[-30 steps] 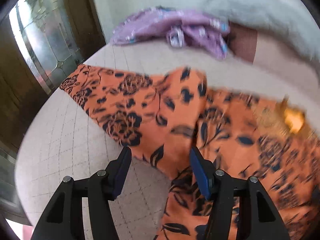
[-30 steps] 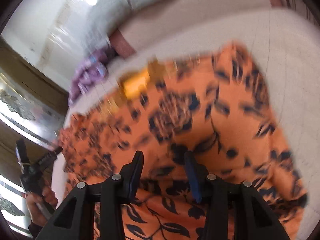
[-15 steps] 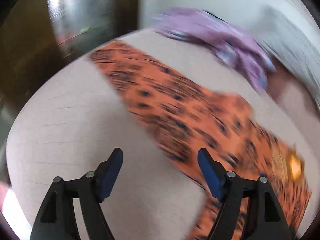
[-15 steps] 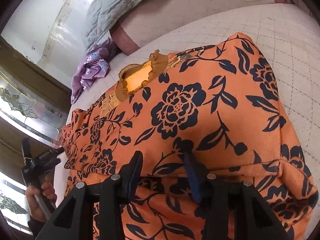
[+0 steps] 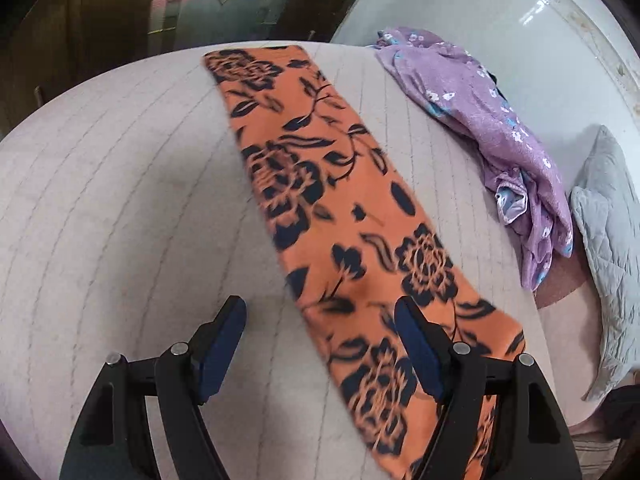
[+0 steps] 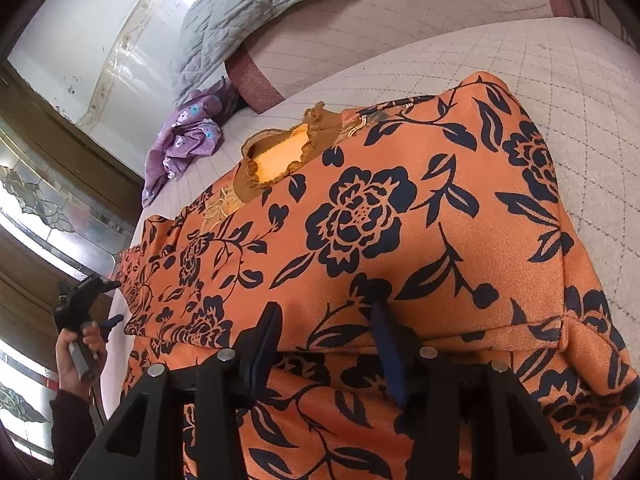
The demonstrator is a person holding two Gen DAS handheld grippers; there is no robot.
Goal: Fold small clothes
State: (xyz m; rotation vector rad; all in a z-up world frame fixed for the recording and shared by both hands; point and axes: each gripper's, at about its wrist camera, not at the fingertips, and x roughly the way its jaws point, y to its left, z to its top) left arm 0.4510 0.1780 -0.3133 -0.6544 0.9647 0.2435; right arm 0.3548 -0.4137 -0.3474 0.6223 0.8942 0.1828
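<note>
An orange top with a black flower print (image 6: pixel 360 216) lies spread on a quilted bed (image 5: pixel 100 200), one long sleeve (image 5: pixel 320 184) stretched flat toward the far edge. The left gripper (image 5: pixel 320 336) hangs above the sleeve's near end, jaws wide and empty, having just opened. The right gripper (image 6: pixel 326 344) rests on a fold across the body; whether its half-open jaws pinch it I cannot tell. The sleeve fold seems in hand; next, likely grasp the sleeve and carry it across. A purple garment (image 5: pixel 480 120) lies crumpled beyond.

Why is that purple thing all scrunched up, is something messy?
Yes. The purple flowered garment lies crumpled in a heap at the bed's far edge, unfolded. The orange flowered garment is spread fairly flat; its sleeve sticks out straight.
</note>
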